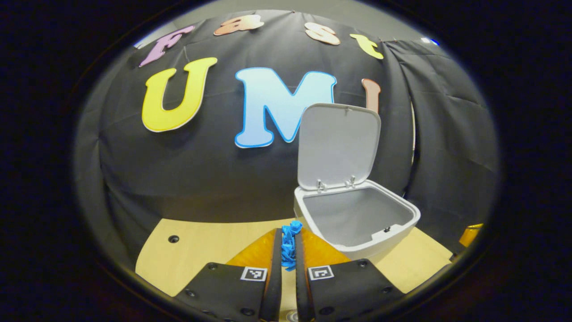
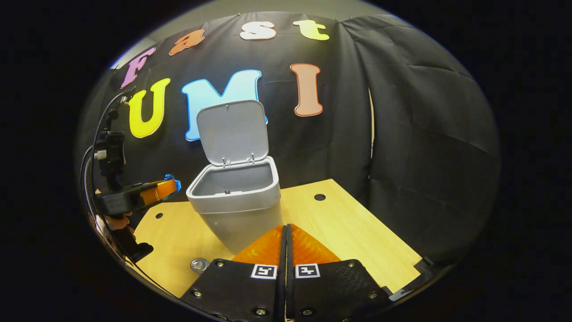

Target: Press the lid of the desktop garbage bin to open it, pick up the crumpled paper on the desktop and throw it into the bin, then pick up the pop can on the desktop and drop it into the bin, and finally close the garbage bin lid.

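Crumpled paper [image 1: 289,245], bright blue, sits pinched between the two fingers of the left gripper [image 1: 288,250], and we see both fingers pressing on it from either side, with the wad poking out past the tips. In the left gripper view we hold it above the wooden desktop [image 1: 201,246], just beside the near rim of the garbage bin [image 1: 357,219], whose lid [image 1: 337,145] stands upright on its hinges at the back so that the pale grey inside lies open (what it holds, if anything, we cannot make out). From the right gripper view we see the same left gripper [image 2: 167,188] farther off at the left, raised near the bin's [image 2: 237,197] upper edge and not over the opening, the blue paper [image 2: 172,182] at its tips, with part of a hand [image 2: 117,222] beneath it. The right gripper [image 2: 286,243] hangs low over the desktop [image 2: 357,232] in front of the bin, its fingers closed together with nothing between them. A small round metal object [image 2: 199,264] lies on the wood near the bin's base; we cannot tell whether it is the pop can.
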Demonstrator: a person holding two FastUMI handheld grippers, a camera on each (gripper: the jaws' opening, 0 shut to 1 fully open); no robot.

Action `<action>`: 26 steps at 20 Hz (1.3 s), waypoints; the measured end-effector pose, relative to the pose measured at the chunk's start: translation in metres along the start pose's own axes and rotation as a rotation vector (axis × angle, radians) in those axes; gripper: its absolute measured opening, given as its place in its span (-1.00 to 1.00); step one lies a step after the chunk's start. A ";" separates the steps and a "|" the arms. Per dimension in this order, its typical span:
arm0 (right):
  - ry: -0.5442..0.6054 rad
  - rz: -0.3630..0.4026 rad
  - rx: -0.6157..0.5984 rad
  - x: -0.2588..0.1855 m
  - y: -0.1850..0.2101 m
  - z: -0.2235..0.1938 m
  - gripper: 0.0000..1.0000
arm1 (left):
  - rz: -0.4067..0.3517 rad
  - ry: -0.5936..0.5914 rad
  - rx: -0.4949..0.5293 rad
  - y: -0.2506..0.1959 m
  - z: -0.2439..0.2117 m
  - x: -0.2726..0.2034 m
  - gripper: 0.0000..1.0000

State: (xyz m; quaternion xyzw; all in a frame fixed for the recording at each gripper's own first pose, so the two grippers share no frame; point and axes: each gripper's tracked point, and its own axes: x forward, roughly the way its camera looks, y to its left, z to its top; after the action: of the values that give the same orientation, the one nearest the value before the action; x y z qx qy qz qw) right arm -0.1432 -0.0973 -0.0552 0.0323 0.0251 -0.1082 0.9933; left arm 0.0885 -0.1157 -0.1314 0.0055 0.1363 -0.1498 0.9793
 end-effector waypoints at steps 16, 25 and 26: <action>0.017 -0.110 0.047 -0.019 -0.055 -0.012 -0.99 | -0.078 -0.009 0.038 -0.063 0.014 0.032 -0.61; 0.038 -0.115 0.062 -0.011 -0.067 -0.017 -0.99 | -0.098 -0.024 0.033 -0.076 0.015 0.043 0.02; 0.040 -0.111 0.060 -0.009 -0.067 -0.017 -0.99 | -0.097 -0.025 0.030 -0.077 0.015 0.044 0.33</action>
State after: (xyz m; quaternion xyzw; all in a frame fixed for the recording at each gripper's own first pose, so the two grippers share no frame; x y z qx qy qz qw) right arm -0.1673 -0.1593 -0.0756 0.0626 0.0432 -0.1633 0.9836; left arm 0.1103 -0.2024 -0.1260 0.0119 0.1217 -0.1995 0.9723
